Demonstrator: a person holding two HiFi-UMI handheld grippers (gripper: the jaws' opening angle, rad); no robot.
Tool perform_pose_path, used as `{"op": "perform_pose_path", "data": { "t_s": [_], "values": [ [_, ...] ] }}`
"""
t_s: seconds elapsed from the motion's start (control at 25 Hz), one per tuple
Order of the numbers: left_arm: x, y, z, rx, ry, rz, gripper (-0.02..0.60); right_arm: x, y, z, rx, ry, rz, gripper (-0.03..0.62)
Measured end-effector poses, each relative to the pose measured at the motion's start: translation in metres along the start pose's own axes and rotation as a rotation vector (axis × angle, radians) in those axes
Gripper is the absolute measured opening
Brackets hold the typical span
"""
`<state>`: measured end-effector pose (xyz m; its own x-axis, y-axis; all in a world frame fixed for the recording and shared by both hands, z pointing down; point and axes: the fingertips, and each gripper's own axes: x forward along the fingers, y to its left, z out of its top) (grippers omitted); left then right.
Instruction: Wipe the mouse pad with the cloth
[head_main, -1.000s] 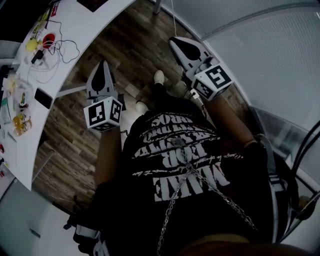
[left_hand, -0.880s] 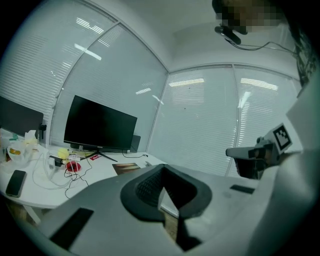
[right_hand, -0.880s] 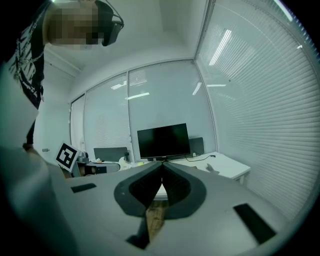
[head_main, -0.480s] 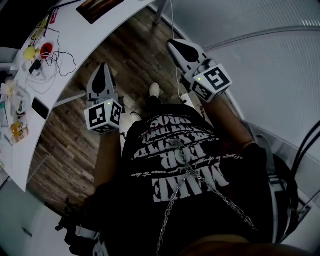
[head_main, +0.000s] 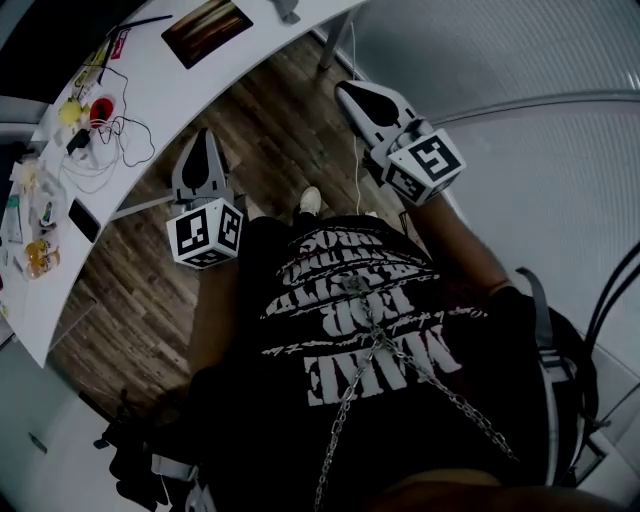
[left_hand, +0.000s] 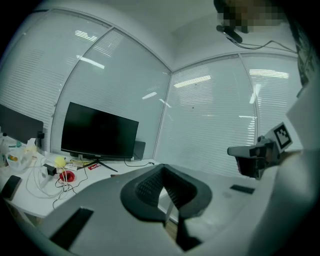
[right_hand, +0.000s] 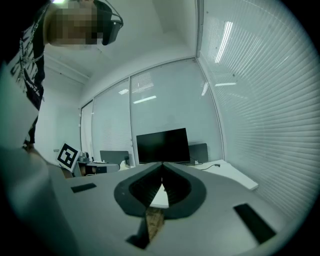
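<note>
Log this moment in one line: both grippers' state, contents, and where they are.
left gripper: shut, empty | right gripper: shut, empty | position: both above floor, near desk | wiping: not begun

Left gripper: jaws together, nothing between, roughly level, tip close to desk edge. Right gripper: jaws together, empty, roughly level, near desk's far end. Both forearms stretched forward from torso.

An office: a black flat-screen monitor stands on a curved white counter, with blind-covered glass walls behind the counter.
</note>
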<state>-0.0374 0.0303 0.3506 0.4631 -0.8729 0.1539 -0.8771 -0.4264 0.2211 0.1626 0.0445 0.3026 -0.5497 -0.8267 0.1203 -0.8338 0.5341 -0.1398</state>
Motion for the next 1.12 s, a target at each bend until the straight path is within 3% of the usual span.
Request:
{"op": "perform_pose_path", "data": {
  "t_s": [0.4, 0.72, 1.12],
  "values": [
    [0.032, 0.002, -0.001, 0.019, 0.022, 0.018, 0.0, 0.028, -0.034, -0.015, 0.039, 0.031, 0.024, 0.0],
    [0.078, 0.037, -0.008, -0.013, 0.029, 0.0, 0.0, 0.081, -0.05, -0.02, 0.035, 0.053, 0.016, 0.0],
    [0.146, 0.106, 0.009, -0.036, 0.062, -0.024, 0.0, 0.18, -0.069, -0.003, 0.046, 0.057, 0.011, 0.0]
  ]
}}
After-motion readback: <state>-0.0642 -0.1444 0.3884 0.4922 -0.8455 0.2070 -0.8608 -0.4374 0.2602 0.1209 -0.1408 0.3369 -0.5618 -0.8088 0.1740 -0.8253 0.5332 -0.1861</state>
